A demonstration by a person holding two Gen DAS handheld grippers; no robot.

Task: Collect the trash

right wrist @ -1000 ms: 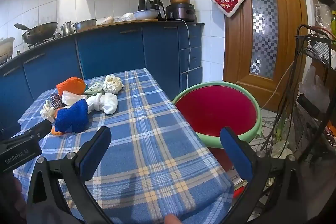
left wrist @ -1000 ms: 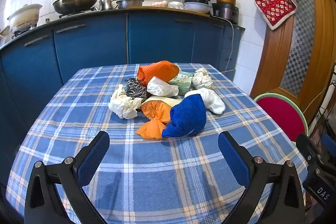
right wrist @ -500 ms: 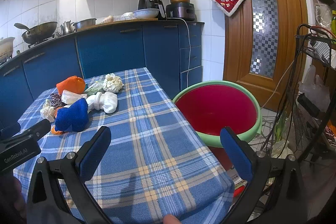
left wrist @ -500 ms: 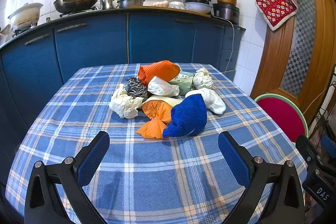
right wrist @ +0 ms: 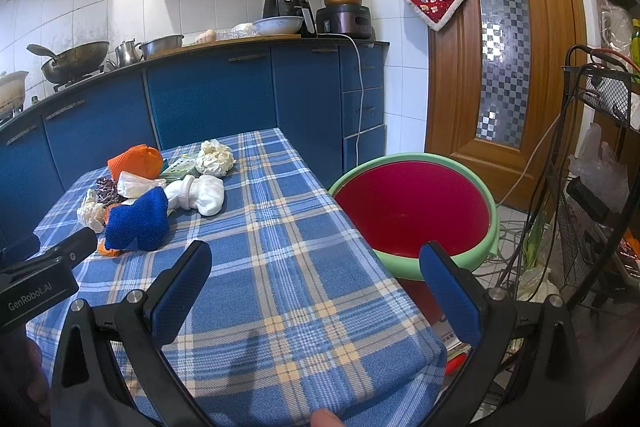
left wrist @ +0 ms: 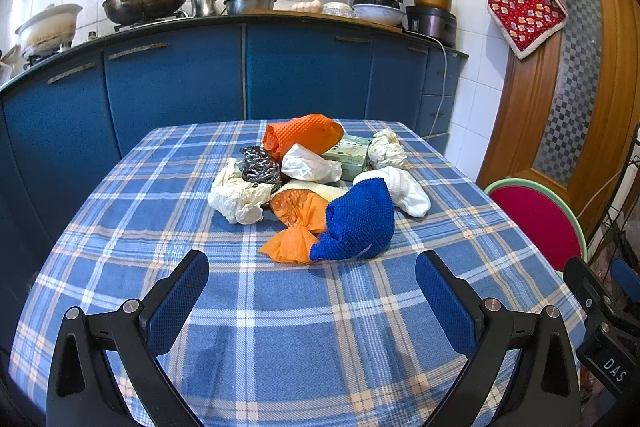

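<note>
While both tools hover over the near part of the table (left wrist: 120, 211), nothing is gripped. Left gripper (left wrist: 312, 281): jaws spread wide, blue pads empty, aimed at the trash pile on the blue plaid cloth. Right gripper (right wrist: 316, 269): jaws likewise spread and empty, positioned over the table's near right corner, facing partly toward the basin (right wrist: 416, 213).

Pile location: centre of the table, well apart from both grippers. Contents as seen from the left wrist:
- blue knit cloth (left wrist: 358, 223), nearest the left gripper, touching the orange plastic bag (left wrist: 298, 219) on its left
- crumpled white paper (left wrist: 238, 195) at the left edge, beside the steel scouring ball (left wrist: 260, 165)
- orange knit cloth (left wrist: 304, 137) at the back, a white tissue wad (left wrist: 310, 167) resting against its front
- green carton (left wrist: 350, 157) behind the pile, with a second paper ball (left wrist: 386, 149) just right of it
- white sock (left wrist: 408, 189) at the right, touching the blue cloth

Basin: red inside, green rim, standing off the table's right edge, lower than the tabletop; appears empty.

A fingertip (right wrist: 326, 419) shows at the bottom edge of the right wrist view.
</note>
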